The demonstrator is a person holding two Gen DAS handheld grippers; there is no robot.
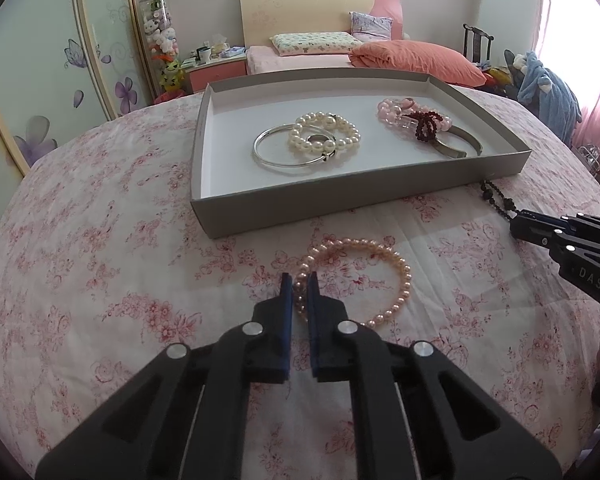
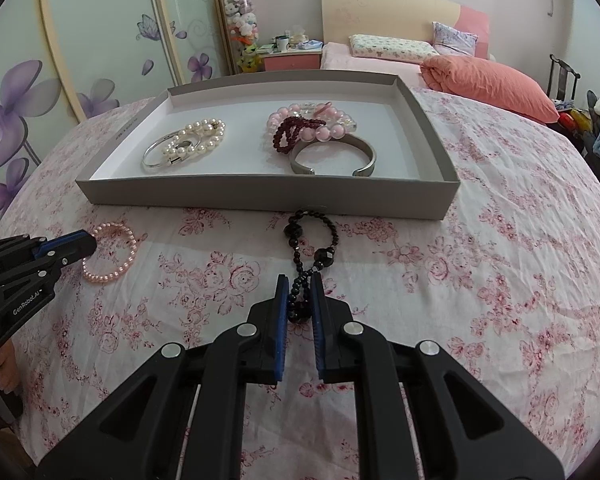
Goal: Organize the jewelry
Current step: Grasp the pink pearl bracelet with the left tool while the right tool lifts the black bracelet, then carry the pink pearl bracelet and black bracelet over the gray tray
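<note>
Pink pearl bracelet (image 1: 356, 280) lies on the cloth just before the grey tray (image 1: 340, 196), pinched by the closed left gripper (image 1: 300, 288), while the closed right gripper (image 2: 299, 290) pinches the black bead strand (image 2: 312, 240); both should rise slowly, clearing the tray's wall.

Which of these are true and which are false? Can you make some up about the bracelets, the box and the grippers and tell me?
1. The left gripper is shut on the pink pearl bracelet. True.
2. The right gripper is holding nothing. False: it is shut on the black bead string.
3. The black bead string already lies inside the grey box. False: it lies on the flowered cloth in front of the box.
4. A silver bangle lies in the box beside white pearls. True.
5. The box is empty. False: several bracelets lie in it, such as a dark red bead bracelet.
</note>
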